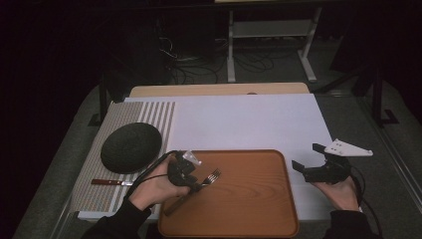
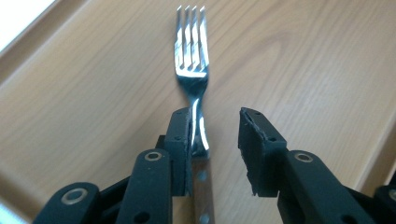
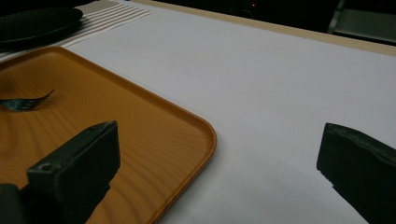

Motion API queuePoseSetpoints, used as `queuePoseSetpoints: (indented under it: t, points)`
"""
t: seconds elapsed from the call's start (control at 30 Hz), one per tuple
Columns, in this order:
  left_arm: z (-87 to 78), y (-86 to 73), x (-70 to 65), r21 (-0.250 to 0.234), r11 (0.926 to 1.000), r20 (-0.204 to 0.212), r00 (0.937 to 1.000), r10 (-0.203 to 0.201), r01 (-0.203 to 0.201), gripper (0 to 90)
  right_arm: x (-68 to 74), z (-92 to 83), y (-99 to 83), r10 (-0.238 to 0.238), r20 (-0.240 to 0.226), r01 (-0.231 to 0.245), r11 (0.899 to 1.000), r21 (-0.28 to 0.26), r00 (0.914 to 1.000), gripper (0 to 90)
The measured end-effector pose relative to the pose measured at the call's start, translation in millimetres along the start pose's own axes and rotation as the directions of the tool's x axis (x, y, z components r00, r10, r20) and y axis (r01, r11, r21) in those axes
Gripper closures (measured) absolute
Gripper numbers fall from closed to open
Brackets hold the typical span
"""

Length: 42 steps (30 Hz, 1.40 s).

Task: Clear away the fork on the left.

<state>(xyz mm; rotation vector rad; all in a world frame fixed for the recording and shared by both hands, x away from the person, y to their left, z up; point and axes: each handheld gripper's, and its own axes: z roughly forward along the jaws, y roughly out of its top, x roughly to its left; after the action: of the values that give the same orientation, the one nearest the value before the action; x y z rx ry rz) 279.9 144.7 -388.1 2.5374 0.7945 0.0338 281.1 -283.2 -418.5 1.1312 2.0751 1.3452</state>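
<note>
A metal fork (image 1: 212,176) with a wooden handle lies on the wooden tray (image 1: 249,199), tines pointing to the far right. My left gripper (image 1: 198,185) is low over the fork's neck and open. In the left gripper view the fork (image 2: 191,56) runs up between the jaws, its neck against the left finger (image 2: 180,140) and well apart from the right one, over the tray (image 2: 303,70). My right gripper (image 1: 307,156) hovers open off the tray's right side with nothing in it. The right gripper (image 3: 219,135) view has the tray's corner (image 3: 140,130) and the fork's tines (image 3: 28,100).
A black plate (image 1: 131,147) rests on a striped placemat (image 1: 99,189) to the left, with a knife (image 1: 112,182) in front of it. A white mat (image 1: 239,119) covers the table beyond the tray. The floor behind holds cables and a metal frame (image 1: 268,30).
</note>
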Motion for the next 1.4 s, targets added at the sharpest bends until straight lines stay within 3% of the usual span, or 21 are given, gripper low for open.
queuePoseSetpoints:
  t: [0.33,0.43,0.6,0.87,1.03,1.4]
  points:
    - [15.7,4.4,-9.3,-0.048,0.9929,0.062,0.9918,0.112,-0.109,89.0,-0.2,-0.9,-0.5,0.002,0.002,-0.002,1.000,0.000,1.0000,0.0]
    - [19.6,2.7,-10.6,-0.065,0.9891,0.060,0.9889,0.136,-0.132,89.3,-0.1,-1.2,-0.6,0.001,0.003,-0.001,1.000,0.001,1.0000,0.0]
    - [28.7,-4.2,-10.3,-0.089,0.9863,0.092,0.9848,0.147,-0.139,89.3,0.0,-1.3,-0.9,-0.001,0.005,0.001,1.000,0.003,1.0000,0.0]
    - [34.4,-11.1,-8.7,-0.090,0.9848,0.083,0.9843,0.156,-0.149,89.4,0.1,-1.3,-0.9,-0.003,0.005,0.003,1.000,0.003,1.0000,0.0]
    - [36.3,-11.5,-7.9,-0.090,0.9806,0.082,0.9799,0.182,-0.174,89.4,0.1,-1.3,-0.9,-0.005,0.004,0.005,1.000,0.003,1.0000,0.0]
    - [40.4,-14.9,1.5,-0.102,0.9797,0.034,0.9837,0.177,-0.172,89.4,0.2,-1.0,-0.9,-0.007,0.004,0.007,1.000,0.007,1.0000,0.0]
